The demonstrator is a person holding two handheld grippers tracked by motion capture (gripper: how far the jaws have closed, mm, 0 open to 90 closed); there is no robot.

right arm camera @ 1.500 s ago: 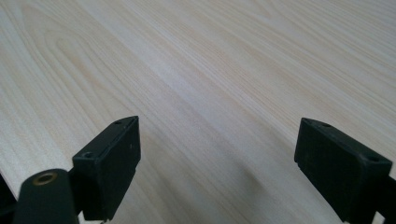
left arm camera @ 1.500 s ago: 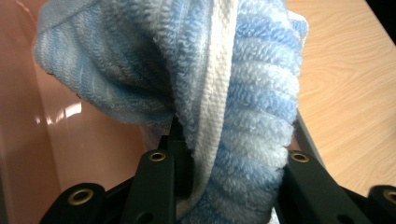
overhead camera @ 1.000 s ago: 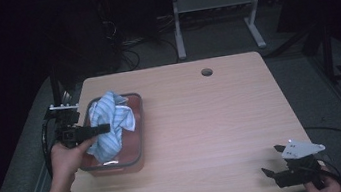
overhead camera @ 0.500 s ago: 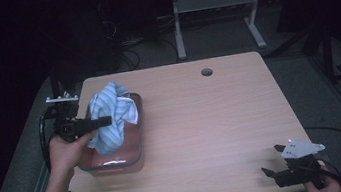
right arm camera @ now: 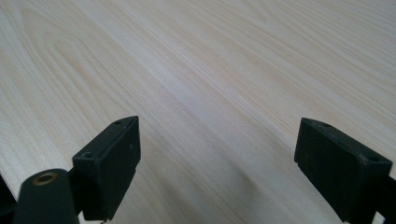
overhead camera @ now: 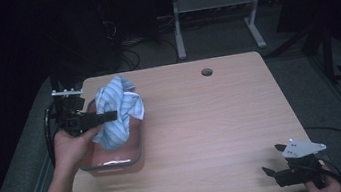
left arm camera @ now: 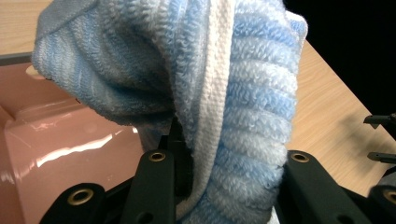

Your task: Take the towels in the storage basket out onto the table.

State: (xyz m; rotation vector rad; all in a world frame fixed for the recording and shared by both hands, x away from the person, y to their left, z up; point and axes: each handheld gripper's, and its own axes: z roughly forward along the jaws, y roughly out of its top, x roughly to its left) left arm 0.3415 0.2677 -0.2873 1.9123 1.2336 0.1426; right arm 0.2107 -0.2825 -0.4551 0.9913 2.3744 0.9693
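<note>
A blue and white striped towel (overhead camera: 119,111) hangs bunched over a pink tray (overhead camera: 117,159) at the left side of the wooden table. My left gripper (overhead camera: 110,116) is shut on it from the left, and a hand holds the gripper level. In the left gripper view the towel (left arm camera: 243,93) drapes between the two black jaws of my left gripper (left arm camera: 229,158), above the tray's glossy pink floor (left arm camera: 56,154). My right gripper (overhead camera: 271,158) rests near the table's front right corner. In the right gripper view it (right arm camera: 219,140) stands open over bare wood.
A round cable hole (overhead camera: 206,72) sits near the table's far edge. Behind the table stand a metal frame (overhead camera: 216,3) and loose cables on the floor. The table's left edge runs close beside the tray.
My left gripper has risen and shifted toward the far side, lifting the towel higher above the tray. The right gripper has stayed put.
</note>
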